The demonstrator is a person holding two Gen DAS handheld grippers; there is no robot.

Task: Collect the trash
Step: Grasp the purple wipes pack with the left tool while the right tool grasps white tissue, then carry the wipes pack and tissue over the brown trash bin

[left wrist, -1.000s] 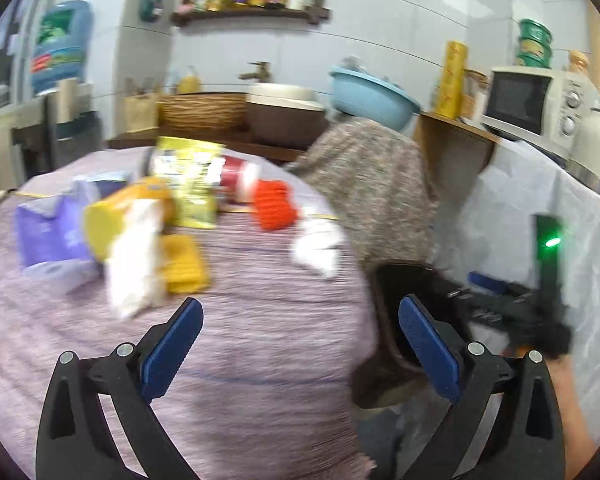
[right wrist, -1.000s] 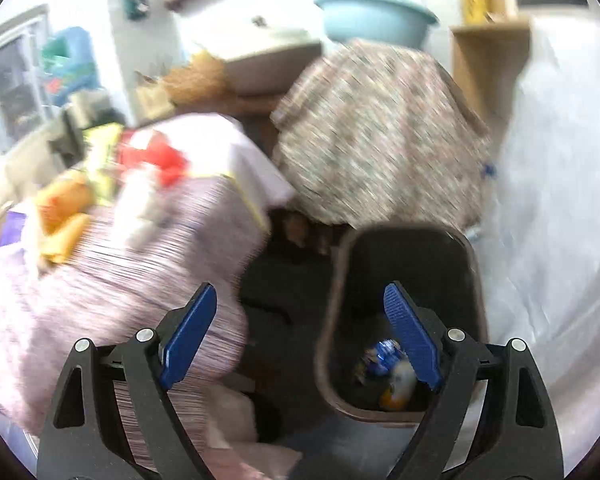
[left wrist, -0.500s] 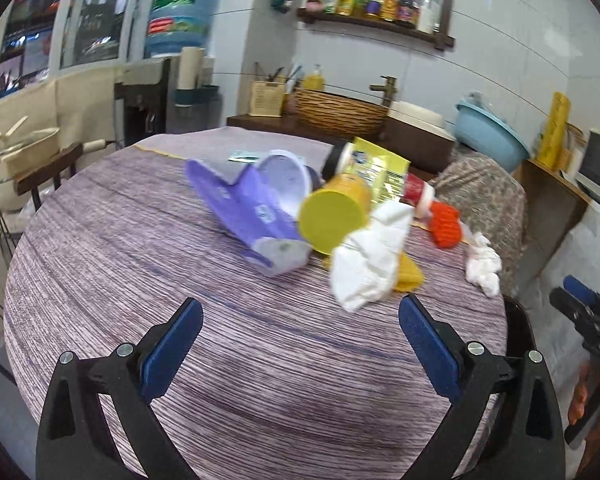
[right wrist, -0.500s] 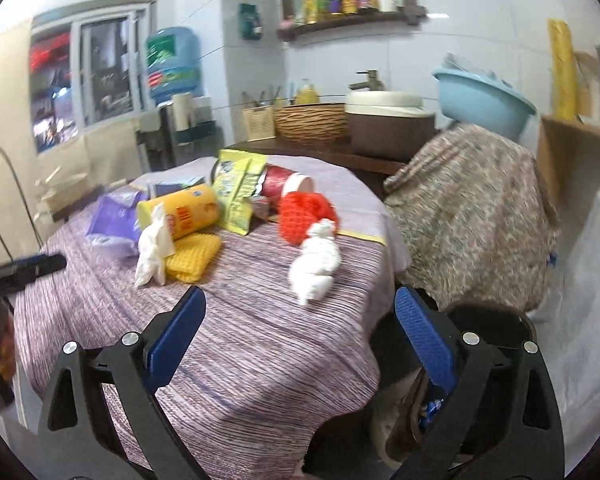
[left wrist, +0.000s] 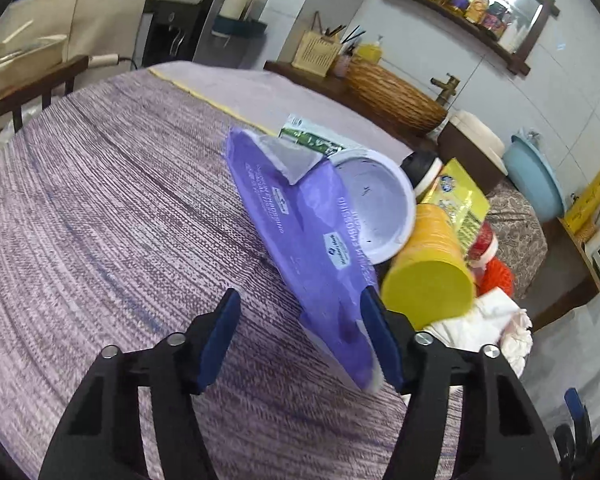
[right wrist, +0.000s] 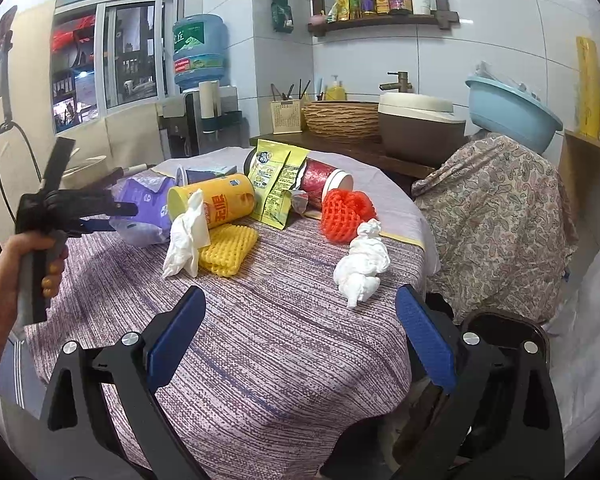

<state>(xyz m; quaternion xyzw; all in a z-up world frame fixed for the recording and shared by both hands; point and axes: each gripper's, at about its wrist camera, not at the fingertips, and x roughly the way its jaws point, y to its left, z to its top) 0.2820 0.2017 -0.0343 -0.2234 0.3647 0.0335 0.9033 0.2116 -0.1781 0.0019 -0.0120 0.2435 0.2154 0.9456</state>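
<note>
Currently the left gripper (left wrist: 300, 344) is closing around the purple packet (left wrist: 300, 232) on the table (left wrist: 100, 208); its long axis runs away from the camera, near end between the jaws. Right gripper (right wrist: 300, 340) gapes empty

The purple packet (left wrist: 316, 256) hides most of the white bowl (left wrist: 374, 208); the black bin (right wrist: 504, 332) sits half behind the right gripper (right wrist: 300, 336), its inside unseen
</note>
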